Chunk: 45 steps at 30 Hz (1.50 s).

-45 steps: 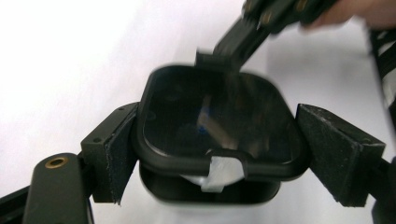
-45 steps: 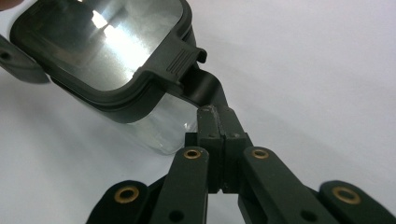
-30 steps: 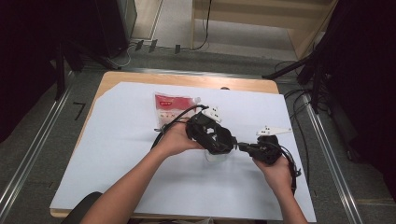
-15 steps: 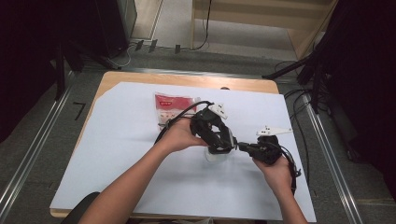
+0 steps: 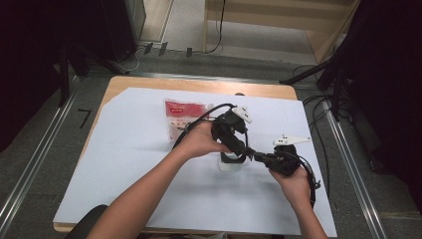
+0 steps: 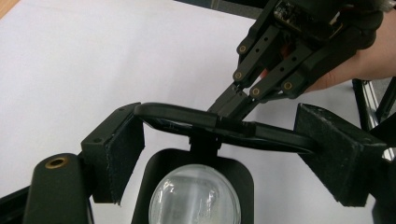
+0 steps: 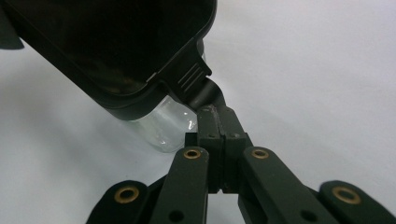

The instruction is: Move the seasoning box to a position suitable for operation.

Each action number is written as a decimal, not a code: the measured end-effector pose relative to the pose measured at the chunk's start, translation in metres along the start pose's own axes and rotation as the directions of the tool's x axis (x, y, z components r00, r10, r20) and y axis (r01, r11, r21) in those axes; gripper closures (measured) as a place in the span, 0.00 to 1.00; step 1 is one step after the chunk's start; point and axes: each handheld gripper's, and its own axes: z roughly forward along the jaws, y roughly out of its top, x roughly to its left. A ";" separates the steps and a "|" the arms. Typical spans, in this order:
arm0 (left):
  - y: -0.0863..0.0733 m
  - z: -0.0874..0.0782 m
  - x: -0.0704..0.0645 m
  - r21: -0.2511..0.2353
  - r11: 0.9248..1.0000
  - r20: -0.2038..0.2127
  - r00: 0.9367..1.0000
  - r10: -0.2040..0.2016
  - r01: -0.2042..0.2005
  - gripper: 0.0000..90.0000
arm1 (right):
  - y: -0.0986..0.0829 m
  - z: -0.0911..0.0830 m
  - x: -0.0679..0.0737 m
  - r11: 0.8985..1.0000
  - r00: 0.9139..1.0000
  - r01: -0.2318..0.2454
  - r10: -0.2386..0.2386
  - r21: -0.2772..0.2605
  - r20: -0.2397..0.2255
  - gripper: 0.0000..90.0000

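The red-and-white flat packet [image 5: 182, 115] lies toward the tabletop's far edge. Near the middle, the left gripper [image 5: 234, 149] spans its jaws wide around the black handle [image 6: 219, 125] of a clear glass jar with a black square lid [image 5: 230, 160]. The right gripper [image 5: 255, 155] is pinched tight on the lid's tab [image 7: 195, 79]. If that small pinch slips, the lid could snap back and tip the jar. Since a second ago the left gripper has tilted farther over the jar.
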 end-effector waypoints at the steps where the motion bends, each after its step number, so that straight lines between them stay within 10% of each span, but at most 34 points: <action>1: 0.001 0.001 0.000 0.000 1.000 0.004 1.000 -0.001 0.001 0.21 | 0.000 0.000 0.000 1.000 1.000 0.000 0.000 0.000 0.000 1.00; 45: 0.008 0.009 -0.004 -0.016 0.999 0.031 0.999 0.029 -0.029 0.22 | -0.002 0.002 0.000 1.000 1.000 -0.009 0.009 -0.010 -0.008 1.00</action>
